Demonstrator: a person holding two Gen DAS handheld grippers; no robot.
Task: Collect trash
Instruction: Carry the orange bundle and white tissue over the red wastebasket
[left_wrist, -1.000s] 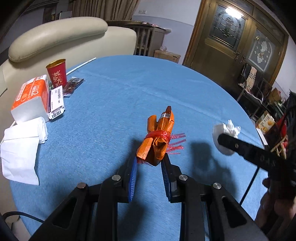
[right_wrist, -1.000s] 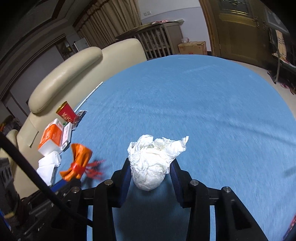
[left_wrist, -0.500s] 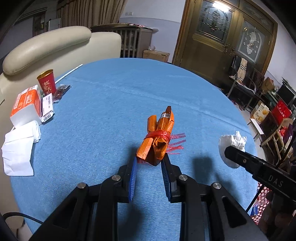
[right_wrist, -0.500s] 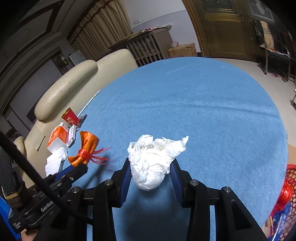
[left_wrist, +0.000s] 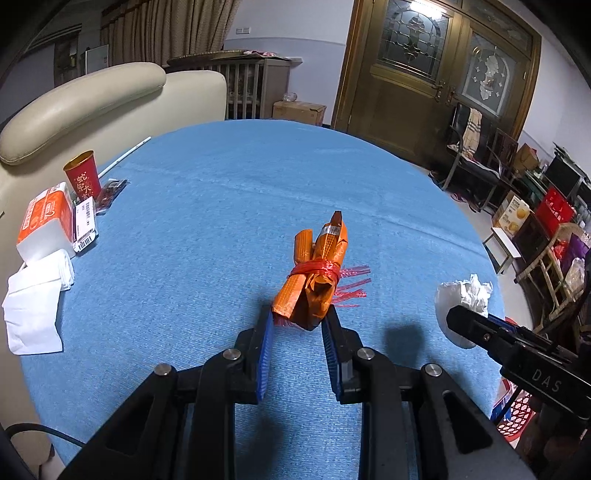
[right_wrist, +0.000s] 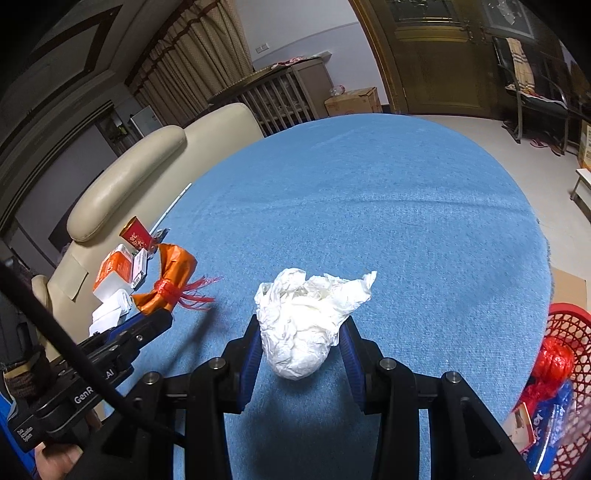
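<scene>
Left tongs (left_wrist: 297, 317) clamp the orange foil wrapper bundle tied with red string (left_wrist: 317, 273); right tongs (right_wrist: 300, 343) clamp the crumpled white tissue wad (right_wrist: 306, 325). Both loads hang above the blue cloth surface (right_wrist: 388, 229), presumably for dropping into the red mesh basket (right_wrist: 561, 354) at its right edge.

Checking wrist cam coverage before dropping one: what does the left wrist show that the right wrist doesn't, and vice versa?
Left wrist only: the stained-glass door panes, and the boxes and shelves along the right wall.

Right wrist only: a clear look into the red basket beside the table, with trash already in it; the left view catches just a sliver.

Both: the blue table, the left gripper shut on the orange wrapper, the right gripper shut on the crumpled tissue, the red cup and the tissue pack.
</scene>
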